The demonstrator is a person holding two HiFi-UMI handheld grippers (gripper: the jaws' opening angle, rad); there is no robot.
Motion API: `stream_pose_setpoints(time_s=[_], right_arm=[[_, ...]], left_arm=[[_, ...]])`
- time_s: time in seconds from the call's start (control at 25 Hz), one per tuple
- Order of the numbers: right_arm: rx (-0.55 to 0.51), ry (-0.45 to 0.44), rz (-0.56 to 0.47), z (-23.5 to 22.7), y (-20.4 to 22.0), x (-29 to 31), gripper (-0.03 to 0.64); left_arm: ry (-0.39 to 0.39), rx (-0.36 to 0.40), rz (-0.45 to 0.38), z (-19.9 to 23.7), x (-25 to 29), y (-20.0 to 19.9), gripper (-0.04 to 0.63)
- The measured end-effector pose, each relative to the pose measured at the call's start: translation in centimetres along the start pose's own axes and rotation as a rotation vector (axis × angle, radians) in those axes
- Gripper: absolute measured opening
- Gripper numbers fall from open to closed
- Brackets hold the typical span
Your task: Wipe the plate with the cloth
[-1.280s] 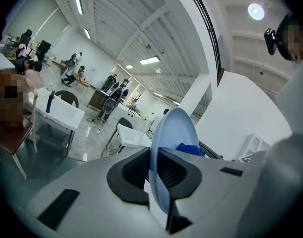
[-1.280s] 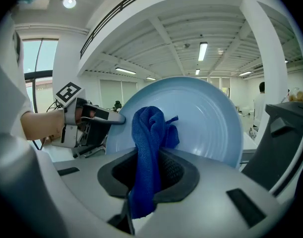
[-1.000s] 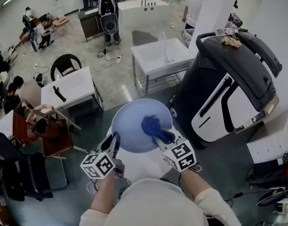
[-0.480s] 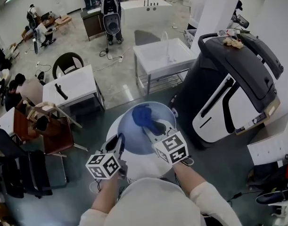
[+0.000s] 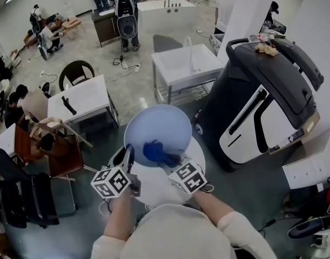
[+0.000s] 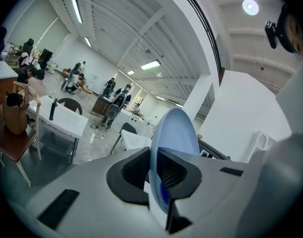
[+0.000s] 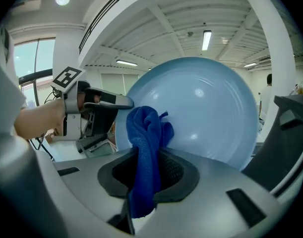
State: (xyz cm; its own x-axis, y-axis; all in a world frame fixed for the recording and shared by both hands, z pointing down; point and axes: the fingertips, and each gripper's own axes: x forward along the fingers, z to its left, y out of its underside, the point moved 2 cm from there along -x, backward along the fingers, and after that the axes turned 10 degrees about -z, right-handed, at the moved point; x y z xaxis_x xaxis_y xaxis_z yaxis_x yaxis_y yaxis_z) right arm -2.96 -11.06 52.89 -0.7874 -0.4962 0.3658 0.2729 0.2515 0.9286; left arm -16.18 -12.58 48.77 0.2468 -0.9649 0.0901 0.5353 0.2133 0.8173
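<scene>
My left hand-held gripper [image 5: 130, 156] pinches the tilted pale blue plate [image 5: 160, 127] by its rim. My right hand-held gripper [image 5: 169, 159] clamps the blue cloth [image 5: 153, 151], bunched against the plate's face near that rim.

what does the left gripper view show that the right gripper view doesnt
Only the left gripper view: the left gripper shut on the rim of the plate, which is seen edge-on, and beyond it a white table with people seated nearby.
Only the right gripper view: the right gripper shut on the blue cloth, bunched against the plate's broad face, and a hand carrying the other gripper at the rim.
Both: the light blue plate.
</scene>
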Motion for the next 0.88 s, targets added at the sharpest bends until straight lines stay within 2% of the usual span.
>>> stream_pose_setpoints(time_s=[0.28, 0.56, 0.68, 0.88], right_arm=[[0.034, 0.160, 0.011, -5.5, 0.5, -2.8, 0.091], [-0.013, 0.293, -0.064, -10.1, -3.4, -3.1, 0.091], [-0.042, 0.264, -0.100, -9.3, -5.8, -1.5, 0.091], [-0.080, 0.120, -0.113, -4.7, -7.0, 1.8, 0.091]], left_arm=[[-0.006, 0.001, 0.023, 0.7, -0.1, 0.7, 0.046], [0.023, 0.012, 0.078, 0.3, 0.2, 2.3, 0.046], [0.029, 0.021, 0.092, 0.2, 0.5, 2.6, 0.046], [0.032, 0.029, 0.102, -0.4, 1.1, 3.1, 0.046]])
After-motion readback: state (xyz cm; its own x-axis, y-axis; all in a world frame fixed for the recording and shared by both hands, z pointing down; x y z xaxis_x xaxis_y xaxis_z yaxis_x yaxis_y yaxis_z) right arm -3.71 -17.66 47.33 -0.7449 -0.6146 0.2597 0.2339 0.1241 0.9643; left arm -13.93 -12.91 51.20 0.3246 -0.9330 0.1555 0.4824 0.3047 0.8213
